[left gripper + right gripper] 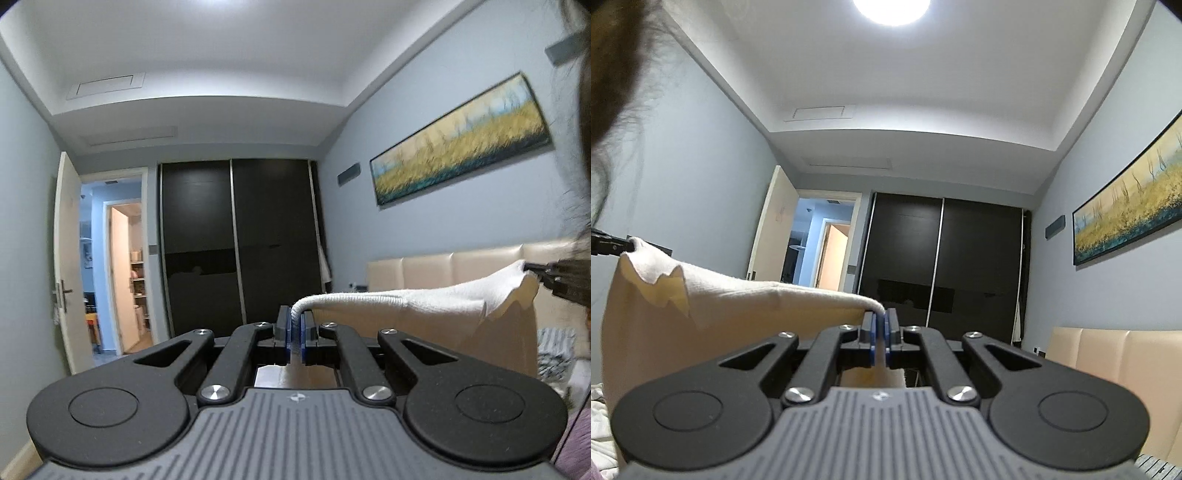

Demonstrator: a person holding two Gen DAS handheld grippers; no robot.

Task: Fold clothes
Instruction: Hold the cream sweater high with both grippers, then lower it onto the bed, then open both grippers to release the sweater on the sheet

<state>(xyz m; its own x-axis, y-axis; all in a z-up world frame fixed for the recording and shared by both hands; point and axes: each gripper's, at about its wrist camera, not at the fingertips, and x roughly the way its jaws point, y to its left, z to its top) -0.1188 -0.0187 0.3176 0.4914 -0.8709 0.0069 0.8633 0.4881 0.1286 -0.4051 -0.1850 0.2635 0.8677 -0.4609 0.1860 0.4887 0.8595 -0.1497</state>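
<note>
- Garment [424, 301], white to cream knit, held up in the air and stretched between the two grippers; top edge runs taut from one to the other, the rest hangs down below it.
- Left gripper [296, 332]: blue pads pressed together on a rolled white edge of the garment; cloth rises out of the tips, bends right and runs off toward the other tool.
- Left wrist view: right gripper [532, 266] at far right, its dark tip pinching a corner of the same cloth, higher than the left tips.
- Right gripper, own view [880, 334]: pads closed on a pointed corner of the garment; cloth leaves the tips to the left and widens.
- Right wrist view: left gripper [622, 244] at the left edge, black tip clamped on the far corner; a jagged fold of cream inner face shows just below it.
- Dark hair [617, 74] of the person fills the upper left of the right wrist view.
- Behind: beige padded headboard [461, 269], below the garment line.
- Far wall: dark sliding wardrobe [240, 243], two panels.
- White door [68, 258] stands open left of the wardrobe.
- Long framed landscape painting [461, 140] on the grey-blue wall above the headboard.
- Round ceiling light [892, 9] lit overhead.
</note>
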